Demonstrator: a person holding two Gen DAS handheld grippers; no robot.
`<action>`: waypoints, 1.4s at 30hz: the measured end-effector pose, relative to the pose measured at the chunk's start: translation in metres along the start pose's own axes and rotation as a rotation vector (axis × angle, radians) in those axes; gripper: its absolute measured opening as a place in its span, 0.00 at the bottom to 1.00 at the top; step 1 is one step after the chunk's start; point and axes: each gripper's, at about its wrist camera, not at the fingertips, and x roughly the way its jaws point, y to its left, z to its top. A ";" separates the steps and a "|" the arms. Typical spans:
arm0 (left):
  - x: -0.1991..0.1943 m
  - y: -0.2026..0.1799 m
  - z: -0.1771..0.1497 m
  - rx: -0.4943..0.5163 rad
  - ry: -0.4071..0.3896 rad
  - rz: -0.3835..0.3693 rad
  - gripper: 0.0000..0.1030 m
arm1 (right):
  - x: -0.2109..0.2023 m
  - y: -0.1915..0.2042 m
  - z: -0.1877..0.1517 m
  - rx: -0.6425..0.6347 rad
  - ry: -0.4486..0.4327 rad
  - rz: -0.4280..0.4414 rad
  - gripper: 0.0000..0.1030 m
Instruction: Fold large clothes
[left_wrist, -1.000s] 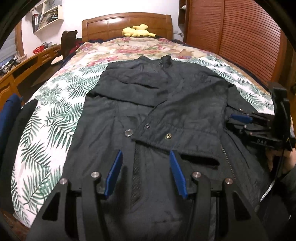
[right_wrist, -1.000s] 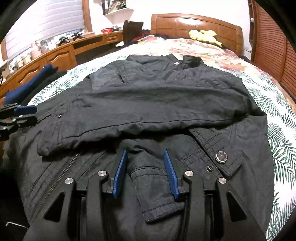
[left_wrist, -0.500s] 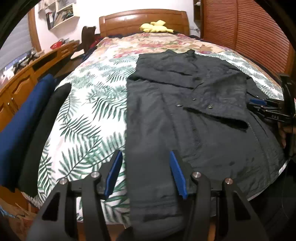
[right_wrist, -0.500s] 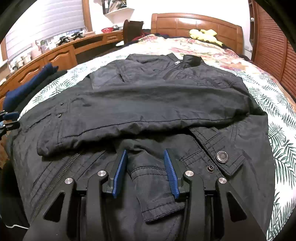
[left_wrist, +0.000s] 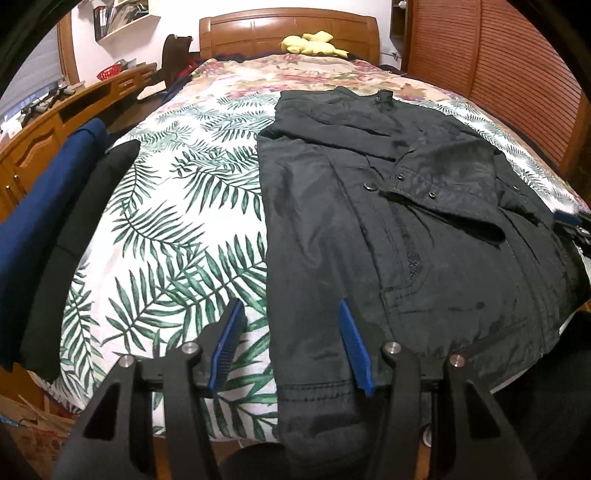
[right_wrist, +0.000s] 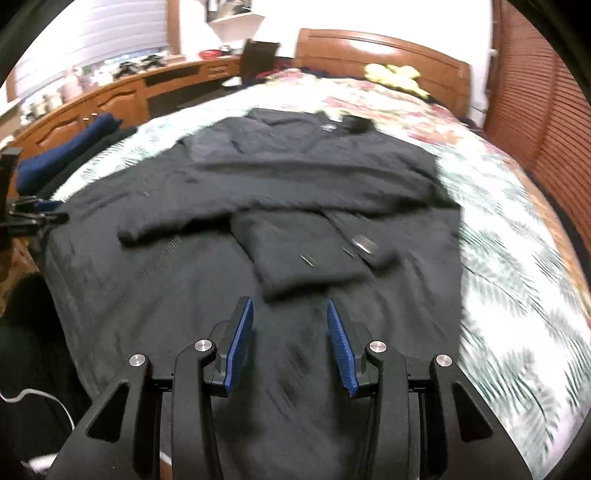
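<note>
A large black jacket (left_wrist: 369, 229) lies flat on the bed, collar toward the headboard, both sleeves folded across its front. It also shows in the right wrist view (right_wrist: 295, 206), blurred. My left gripper (left_wrist: 291, 314) is open and empty above the jacket's near left hem corner, where jacket meets bedspread. My right gripper (right_wrist: 290, 317) is open and empty above the jacket's lower front, just short of the folded sleeve cuff (right_wrist: 310, 266). Each gripper shows at the other view's edge: the right one (left_wrist: 576, 225), the left one (right_wrist: 33, 214).
The bed has a palm-leaf bedspread (left_wrist: 177, 221) and a wooden headboard (left_wrist: 288, 33) with a yellow plush toy (left_wrist: 314, 42). Folded blue (left_wrist: 40, 210) and black (left_wrist: 85, 206) clothes lie at the bed's left edge. A wooden desk (left_wrist: 55, 122) runs along the left; slatted doors (left_wrist: 517, 66) are right.
My left gripper has swung left and back to the jacket's left hem corner. My right gripper has pulled back off the sleeve cuff toward the hem. Both stay open.
</note>
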 end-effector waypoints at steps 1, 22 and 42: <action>0.001 0.001 -0.001 -0.004 0.000 -0.007 0.50 | -0.007 -0.009 -0.009 0.026 0.009 -0.017 0.40; 0.004 0.005 -0.006 -0.022 -0.013 -0.048 0.51 | -0.034 -0.071 -0.067 0.293 0.105 0.007 0.45; -0.026 0.010 -0.039 -0.049 -0.015 -0.160 0.38 | -0.031 -0.051 -0.072 0.221 0.103 -0.006 0.46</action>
